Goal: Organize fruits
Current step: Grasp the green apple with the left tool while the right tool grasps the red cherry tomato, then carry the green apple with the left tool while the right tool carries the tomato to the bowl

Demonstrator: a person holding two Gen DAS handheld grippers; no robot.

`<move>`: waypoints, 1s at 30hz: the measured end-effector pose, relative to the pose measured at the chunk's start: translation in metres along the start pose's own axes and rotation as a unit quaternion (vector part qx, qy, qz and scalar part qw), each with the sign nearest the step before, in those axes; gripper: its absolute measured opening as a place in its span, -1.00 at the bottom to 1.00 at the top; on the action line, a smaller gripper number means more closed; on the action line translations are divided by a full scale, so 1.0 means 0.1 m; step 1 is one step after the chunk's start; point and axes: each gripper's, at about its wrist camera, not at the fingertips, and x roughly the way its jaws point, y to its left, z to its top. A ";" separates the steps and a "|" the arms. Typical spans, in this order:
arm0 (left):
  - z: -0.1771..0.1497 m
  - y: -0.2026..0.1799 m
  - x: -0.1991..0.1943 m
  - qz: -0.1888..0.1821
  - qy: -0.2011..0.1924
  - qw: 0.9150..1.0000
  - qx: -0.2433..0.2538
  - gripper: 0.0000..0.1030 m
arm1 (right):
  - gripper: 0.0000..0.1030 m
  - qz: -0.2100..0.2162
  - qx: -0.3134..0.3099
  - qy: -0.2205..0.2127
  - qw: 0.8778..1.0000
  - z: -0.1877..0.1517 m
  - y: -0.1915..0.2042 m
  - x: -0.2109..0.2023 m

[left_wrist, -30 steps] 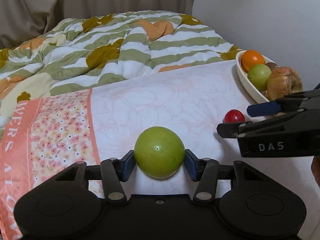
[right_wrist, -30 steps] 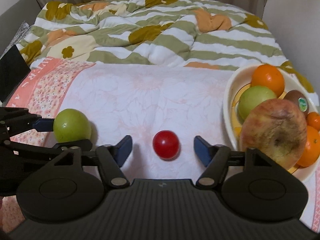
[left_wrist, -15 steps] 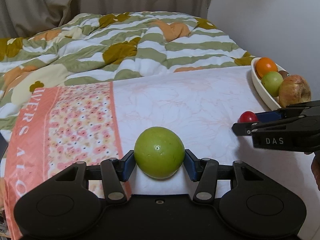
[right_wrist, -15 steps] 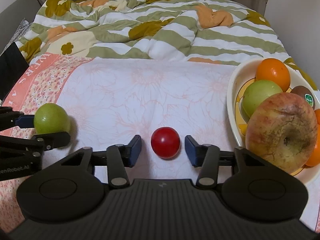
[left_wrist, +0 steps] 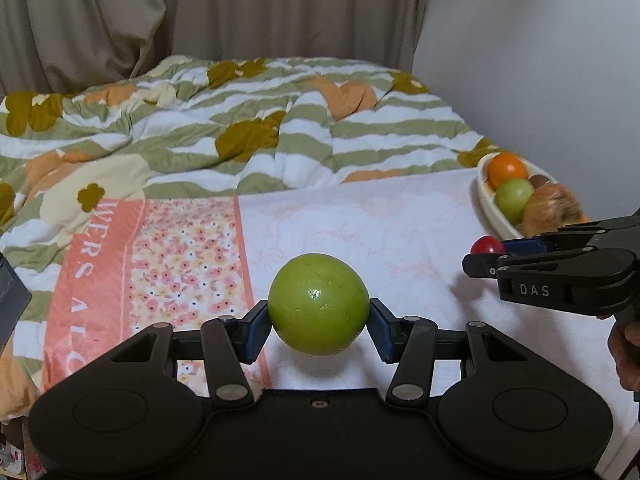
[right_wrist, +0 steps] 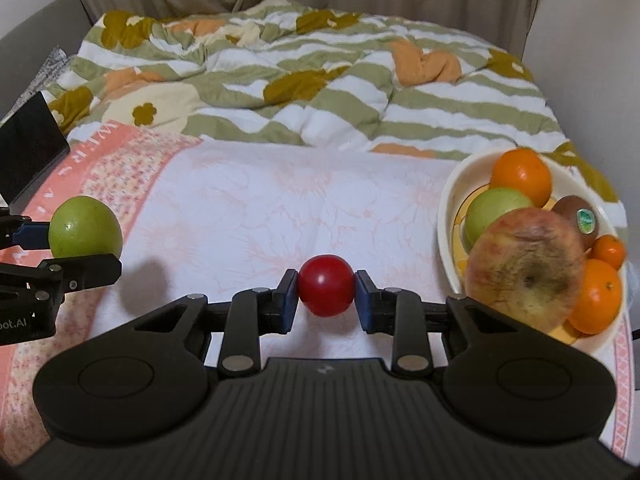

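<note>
Left tongs (left_wrist: 318, 326) clench the green apple (left_wrist: 318, 304), right tongs (right_wrist: 326, 294) the red tomato (right_wrist: 326, 290): both smooth, round, probably slippery, best pinched across the middle.

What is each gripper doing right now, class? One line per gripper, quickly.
Left gripper: closed on the green apple.
Right gripper: closed on the small red fruit.

Bare pale sheet (right_wrist: 320, 208) lies open toward the crowded fruit bowl (right_wrist: 446, 220); rumpled quilt (right_wrist: 320, 92) rises behind.
</note>
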 end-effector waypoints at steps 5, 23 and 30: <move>-0.02 -0.12 -0.29 -0.002 -0.029 1.000 0.009 0.09 | -0.13 -0.003 0.006 -0.024 1.000 -0.05 0.01 -0.35; -0.10 -1.17 -0.95 0.020 -0.084 0.996 -0.001 0.09 | -0.12 0.036 0.013 -0.077 0.996 -0.39 -0.55 -1.51; -0.01 -1.75 -0.90 0.022 -0.096 0.995 -0.019 0.09 | -0.12 0.055 -0.006 -0.088 0.995 -0.47 -1.16 -1.75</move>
